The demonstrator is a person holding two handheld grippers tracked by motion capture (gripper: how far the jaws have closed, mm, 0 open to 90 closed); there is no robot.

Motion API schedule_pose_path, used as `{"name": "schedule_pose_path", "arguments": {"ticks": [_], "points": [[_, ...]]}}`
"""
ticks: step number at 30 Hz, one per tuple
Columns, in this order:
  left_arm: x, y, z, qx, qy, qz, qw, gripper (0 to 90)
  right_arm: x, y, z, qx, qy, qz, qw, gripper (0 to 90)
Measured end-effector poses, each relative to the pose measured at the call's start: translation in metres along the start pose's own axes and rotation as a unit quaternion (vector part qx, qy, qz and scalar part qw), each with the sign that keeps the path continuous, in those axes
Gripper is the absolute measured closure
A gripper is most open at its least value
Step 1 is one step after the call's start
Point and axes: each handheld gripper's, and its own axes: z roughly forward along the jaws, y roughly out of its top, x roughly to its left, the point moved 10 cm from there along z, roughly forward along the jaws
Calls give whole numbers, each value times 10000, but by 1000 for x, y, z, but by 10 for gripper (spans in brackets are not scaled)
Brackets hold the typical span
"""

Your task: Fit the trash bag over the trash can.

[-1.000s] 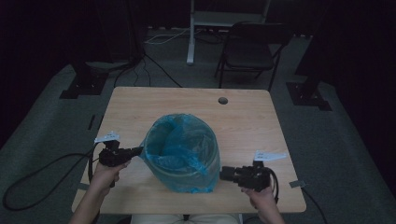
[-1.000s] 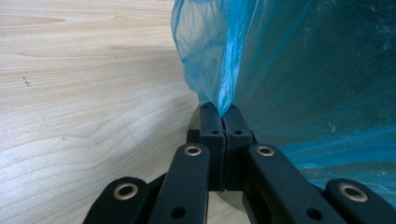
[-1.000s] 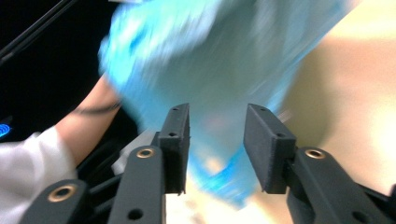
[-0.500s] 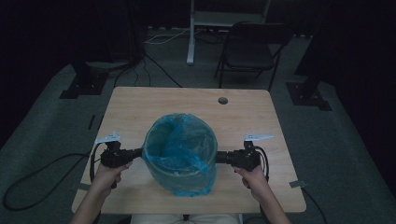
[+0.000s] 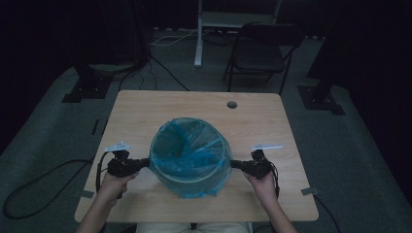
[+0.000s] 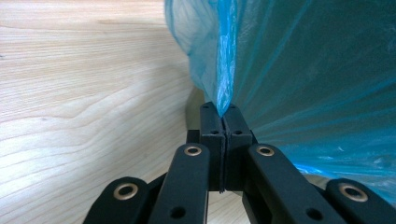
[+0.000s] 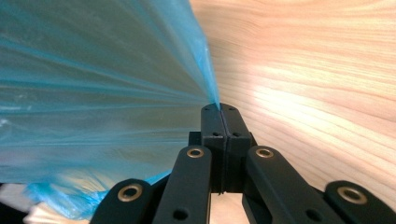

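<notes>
Left tongs (image 5: 144, 163) clamped on pinch of blue bag (image 5: 189, 145) film at bin's left side; fold seen nipped between tips in left gripper view. Right tongs (image 5: 235, 164) just closed, film pinched at bin's right side. Bag-lined bin (image 5: 194, 178) stood on near half of wooden bench (image 5: 145, 111), between both tongs. Folding chair (image 5: 265, 53) set beyond bench's far edge

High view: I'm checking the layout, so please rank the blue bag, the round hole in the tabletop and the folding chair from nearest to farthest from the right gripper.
From the right gripper:
1. Blue bag, pinched in its jaws at the bin's right side.
2. Round hole, near the table's far edge.
3. Folding chair, on the floor beyond the table.
</notes>
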Motion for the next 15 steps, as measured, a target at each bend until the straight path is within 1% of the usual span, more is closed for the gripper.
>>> {"name": "schedule_pose_path", "arguments": {"ticks": [1, 3, 4, 6, 7, 8, 9, 10, 11, 12, 13, 14, 15], "points": [[0, -1, 2, 43, 79, 36, 10000, 899, -2, -2, 3, 47, -87, -12, 10000, 900], [-2, -4, 6, 144, 95, 114, 9998, 898, -4, -7, 12, 161, -212, -23, 9996, 900], [-2, -6, 8, 199, 114, 159, 9996, 883, -4, -9, 17, 215, -263, -44, 9994, 900], [-2, -9, 11, 284, 180, 236, 9992, 881, -3, -15, 26, 300, -177, -3, 9994, 900], [-3, -10, 12, 259, 149, 233, 9993, 881, -3, -18, 30, 335, -213, 6, 9992, 900], [-4, -10, 12, 257, 85, 221, 9994, 880, -3, -19, 33, 343, -199, 36, 9992, 883], [-3, -10, 11, 236, 114, 230, 9994, 859, -4, -20, 34, 340, -156, 79, 9993, 809], [-3, -9, 9, 140, 94, 237, 9996, 835, -4, -19, 35, 309, -146, 128, 9993, 747], [-4, -7, 6, 30, 42, 244, 9997, 764, -5, -17, 33, 261, -164, 157, 9994, 693], [-2, -6, 4, -15, 144, 221, 9997, 684, -6, -14, 29, 188, -184, 154, 9995, 641], [0, -5, 0, -66, 256, 287, 9992, 617, -7, -10, 25, 100, -244, 127, 9996, 571], [0, -5, -2, -112, 261, 369, 9989, 551, -8, -4, 19, 2, -272, 120, 9996, 495], [1, -5, -4, -130, 328, 420, 9985, 512, -9, 0, 15, -53, -245, 107, 9996, 449]]}}
